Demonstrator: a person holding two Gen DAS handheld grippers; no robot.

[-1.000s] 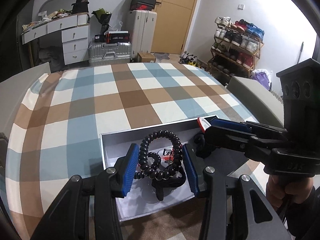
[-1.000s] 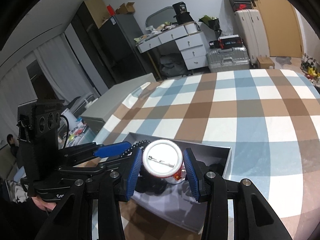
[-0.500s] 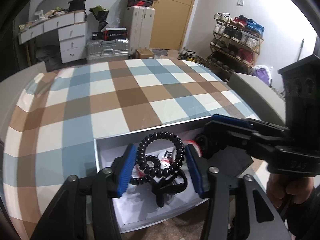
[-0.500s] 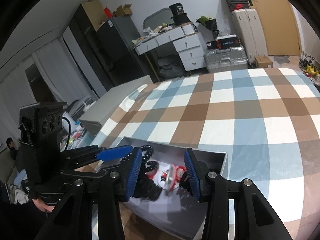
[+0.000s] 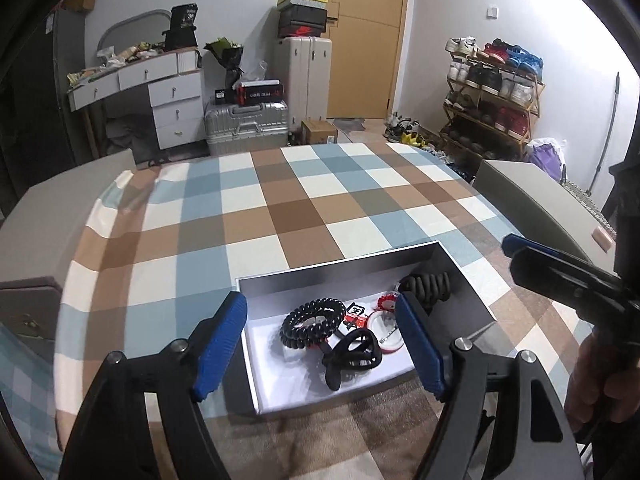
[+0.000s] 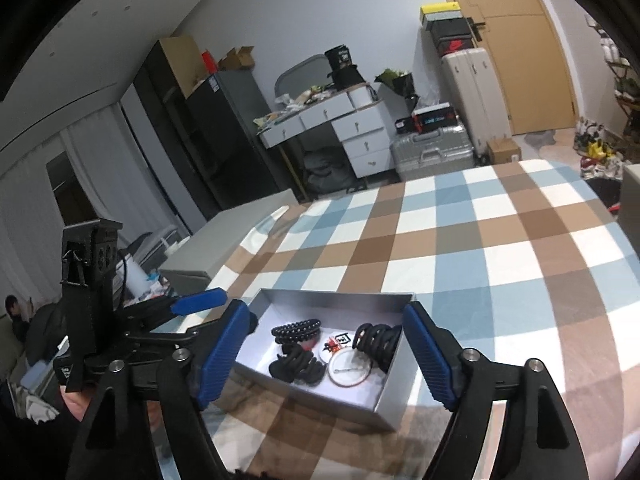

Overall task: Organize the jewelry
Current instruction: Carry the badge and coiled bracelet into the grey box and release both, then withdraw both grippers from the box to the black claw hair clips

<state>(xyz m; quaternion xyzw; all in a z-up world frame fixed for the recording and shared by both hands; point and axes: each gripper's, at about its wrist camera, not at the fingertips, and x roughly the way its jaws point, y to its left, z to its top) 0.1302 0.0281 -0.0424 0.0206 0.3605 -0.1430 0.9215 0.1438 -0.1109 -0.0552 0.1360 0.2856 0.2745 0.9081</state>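
On a checked surface (image 5: 280,216) a grey box (image 5: 340,268) is set, with a beaded bracelet (image 5: 314,320), hair ties and a badge (image 6: 350,368) inside. Both jaws are held wide open, empty. Sorting seems finished; withdrawal is likely called for.

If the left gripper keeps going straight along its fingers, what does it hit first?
Most likely the black beaded bracelet lying in the open box, since the open left gripper frames it. Depth is unclear; the black hair clip beside it could come first.

Black left gripper (image 5: 320,344) and right gripper (image 6: 326,354), each with 2 blue ribbed pads, silver screws.
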